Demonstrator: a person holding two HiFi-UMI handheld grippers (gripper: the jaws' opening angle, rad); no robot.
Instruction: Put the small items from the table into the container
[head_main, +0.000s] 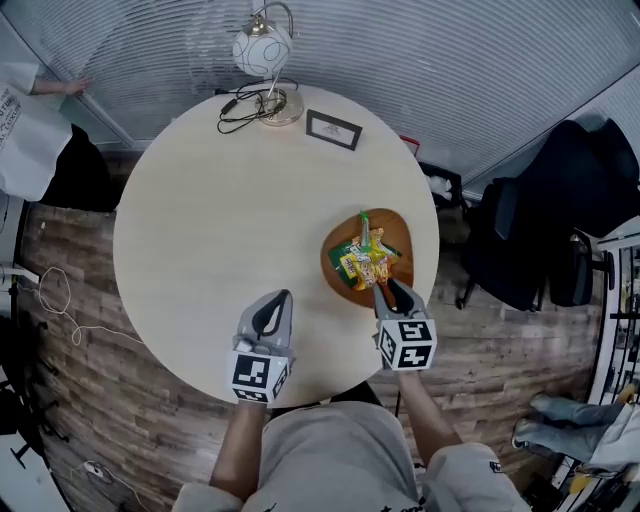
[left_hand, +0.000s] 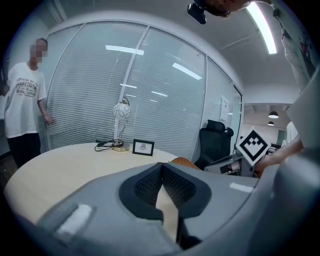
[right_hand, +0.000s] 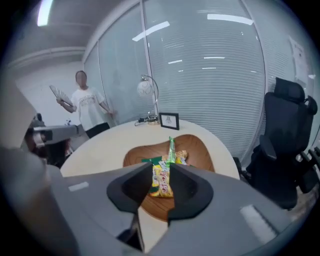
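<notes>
My right gripper hangs over the near rim of the wooden bowl, its jaws slightly spread and gripping nothing. The snack packets lie piled in the bowl. My left gripper is pressed together and empty above the table.

Round table bears lamp; black cable; framed card; wooden tray
</notes>
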